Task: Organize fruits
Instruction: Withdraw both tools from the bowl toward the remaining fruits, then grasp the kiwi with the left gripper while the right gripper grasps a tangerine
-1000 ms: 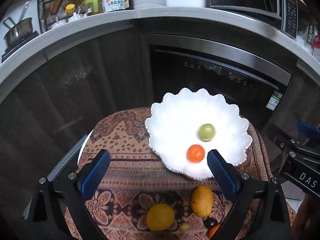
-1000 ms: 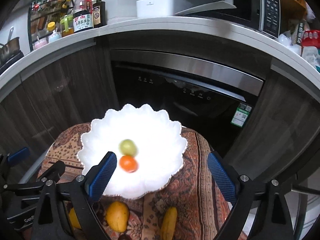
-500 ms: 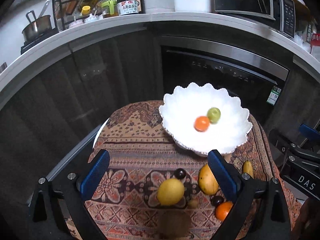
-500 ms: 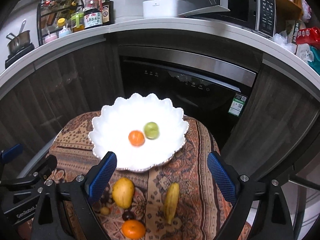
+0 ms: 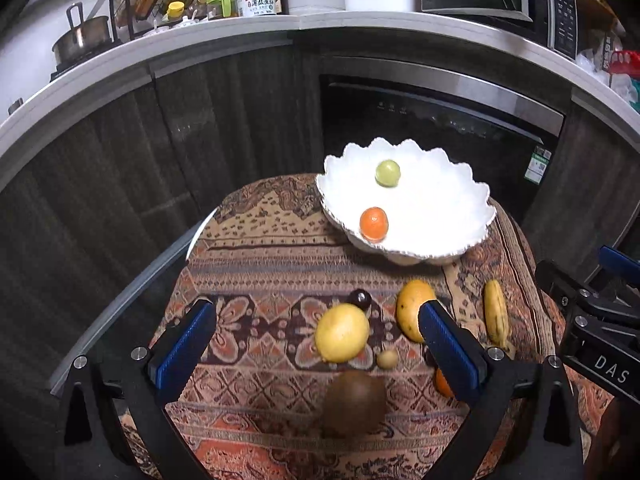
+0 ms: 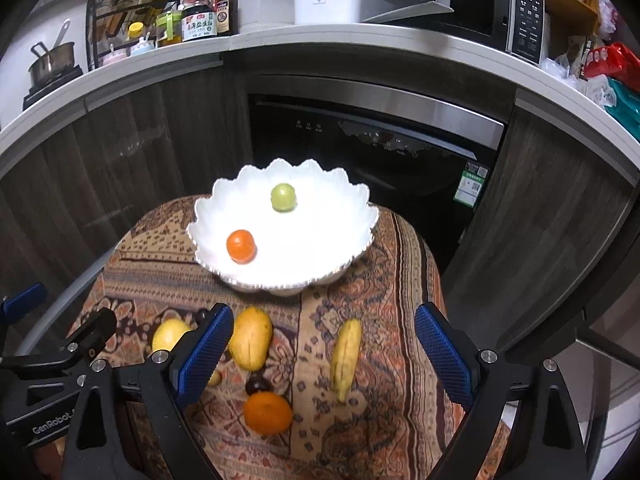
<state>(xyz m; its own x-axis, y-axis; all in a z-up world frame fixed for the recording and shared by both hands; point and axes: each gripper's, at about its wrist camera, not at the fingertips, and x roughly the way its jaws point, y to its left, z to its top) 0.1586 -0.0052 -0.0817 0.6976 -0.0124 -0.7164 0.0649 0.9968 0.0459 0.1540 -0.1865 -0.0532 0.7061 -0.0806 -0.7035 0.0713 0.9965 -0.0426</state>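
1. Big change over the last second: both grippers have backed away from the bowl [image 5: 408, 216]. A second ago it filled the middle of each view, and now it sits at the far end of the surface [image 5: 256, 240] with the whole spread of loose fruit showing in front of it.
2. The bowl holds two pieces, a small orange [image 5: 374, 223] near its left rim and a green fruit [image 5: 387, 173] farther back. They sat touching half a second ago and now lie apart, so they've rolled a bit.
3. Still out on the cloth: lemon [image 5: 342, 332], mango [image 5: 412, 312], banana [image 5: 495, 314], kiwi [image 5: 354, 402], a dark plum [image 5: 359, 299], a tiny pale fruit [image 5: 387, 359], and a bigger orange [image 6: 267, 412] at the near edge with another dark plum [image 6: 258, 384] just behind it.
4. Left gripper [image 5: 316, 344] jaws are spread wide with nothing held. The lemon and kiwi just sit on the cloth beneath the gap.
5. Right gripper [image 6: 320, 348] is the same: wide open, empty, with the banana and mango below it.
6. My read is that a drop-off just wrapped up and this is the reset for the next pick. Two in, roughly eight left, so it's early days.
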